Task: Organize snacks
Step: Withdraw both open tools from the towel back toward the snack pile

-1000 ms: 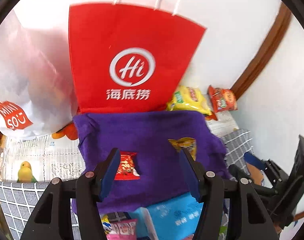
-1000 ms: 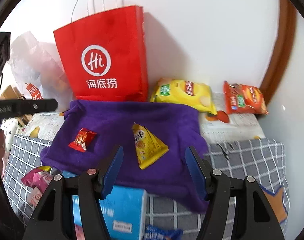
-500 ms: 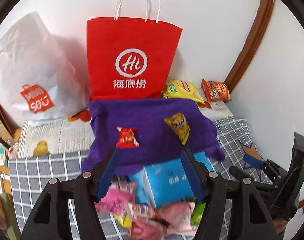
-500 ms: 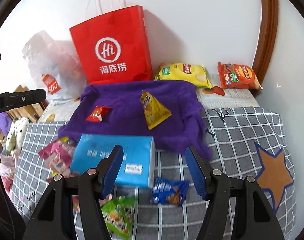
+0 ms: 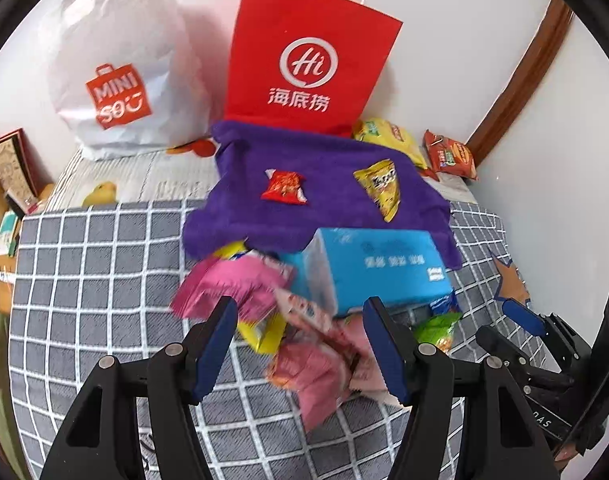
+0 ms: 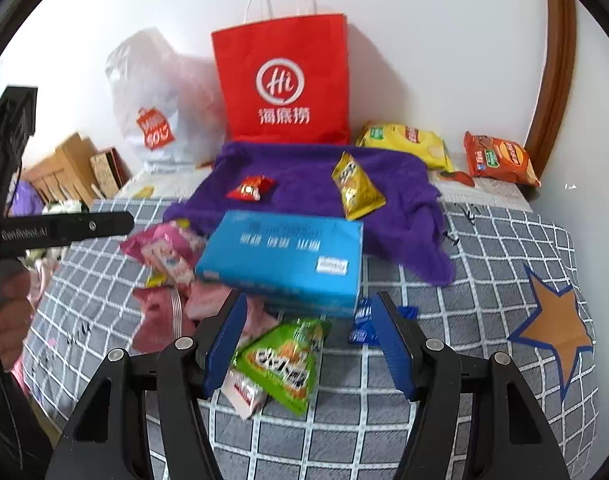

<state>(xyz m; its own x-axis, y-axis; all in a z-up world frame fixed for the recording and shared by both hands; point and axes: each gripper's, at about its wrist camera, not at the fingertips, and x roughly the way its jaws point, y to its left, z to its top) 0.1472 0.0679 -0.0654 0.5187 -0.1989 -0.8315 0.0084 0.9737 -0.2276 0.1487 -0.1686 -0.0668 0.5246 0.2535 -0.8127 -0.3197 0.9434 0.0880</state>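
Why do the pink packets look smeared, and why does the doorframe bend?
Left wrist view: the pink packets near the lens are motion-blurred, while the red bag stays sharp. Right wrist view: the fisheye lens bows the brown doorframe and darkens the corners.

A fuzzy, matt purple cloth (image 6: 312,184) lies on a quilted checked fabric bedcover (image 6: 484,264). The red bag (image 6: 284,84) looks like matt paper, the white bag (image 5: 116,76) like thin crinkled plastic. Snack packets (image 6: 282,360) are glossy foil. The blue tissue pack (image 6: 284,256) has smooth plastic wrap.
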